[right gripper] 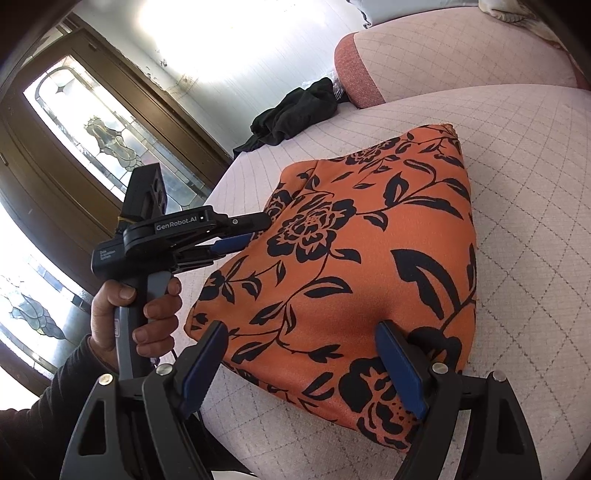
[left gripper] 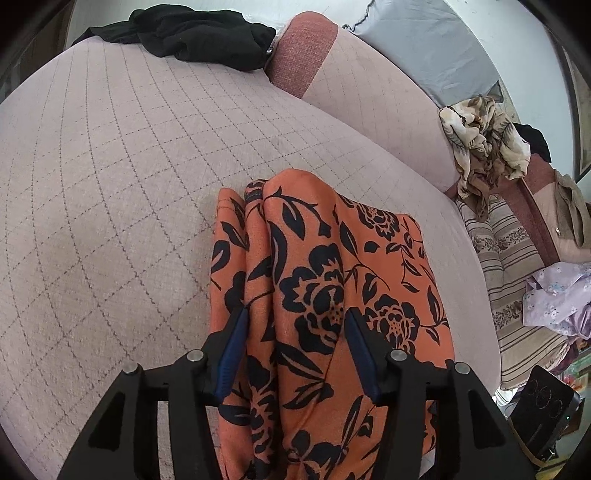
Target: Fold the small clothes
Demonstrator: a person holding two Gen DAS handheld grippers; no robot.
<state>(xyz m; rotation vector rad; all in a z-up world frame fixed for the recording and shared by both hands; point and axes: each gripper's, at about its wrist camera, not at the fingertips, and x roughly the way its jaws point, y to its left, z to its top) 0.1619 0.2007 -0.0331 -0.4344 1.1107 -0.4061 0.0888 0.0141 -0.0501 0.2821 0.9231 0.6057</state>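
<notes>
Both grippers, left gripper (left gripper: 295,317) and right gripper (right gripper: 303,332), were spread over the folded orange floral garment (right gripper: 351,266); the next move likely called for pinching an edge.

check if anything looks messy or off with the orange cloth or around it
The orange floral cloth is folded but uneven: loose ridges bunch along its left edge. Behind it, a black garment lies crumpled, unfolded, on the sofa cushion.
</notes>
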